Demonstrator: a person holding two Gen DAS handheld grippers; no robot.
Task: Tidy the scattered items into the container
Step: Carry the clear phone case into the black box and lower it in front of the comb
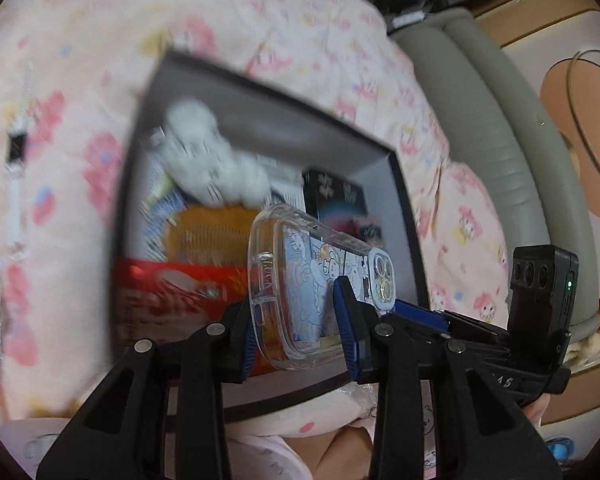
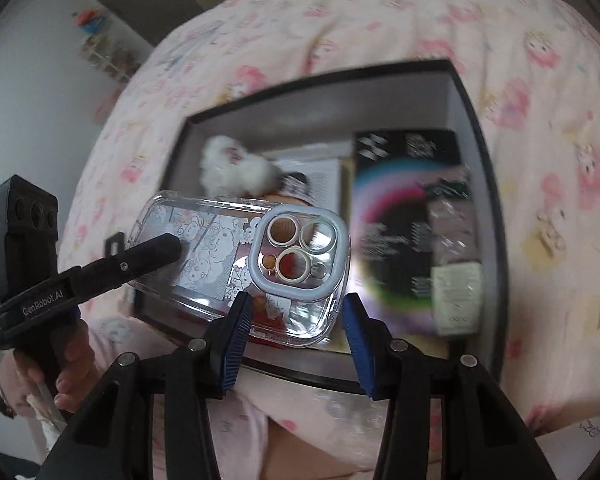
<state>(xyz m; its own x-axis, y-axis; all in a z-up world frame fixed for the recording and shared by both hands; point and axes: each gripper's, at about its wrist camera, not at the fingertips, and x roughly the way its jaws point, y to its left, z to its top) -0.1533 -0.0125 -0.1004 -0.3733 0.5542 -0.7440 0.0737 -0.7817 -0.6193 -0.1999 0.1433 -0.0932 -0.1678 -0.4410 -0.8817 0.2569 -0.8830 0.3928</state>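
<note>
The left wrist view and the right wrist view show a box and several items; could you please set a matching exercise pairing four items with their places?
Items:
1. phone case
2. white plush toy
3. watch
4. black rainbow-print pack

Places:
A. on the bedspread, outside the box
B. inside the box, right side
C. held in the left gripper, above the box
D. inside the box, far left corner

Pairs: 1-C, 2-D, 3-A, 4-B

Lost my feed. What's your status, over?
Both grippers, left and right, shut on the clear phone case, over the box. Box crowded; nothing blocking.
</note>
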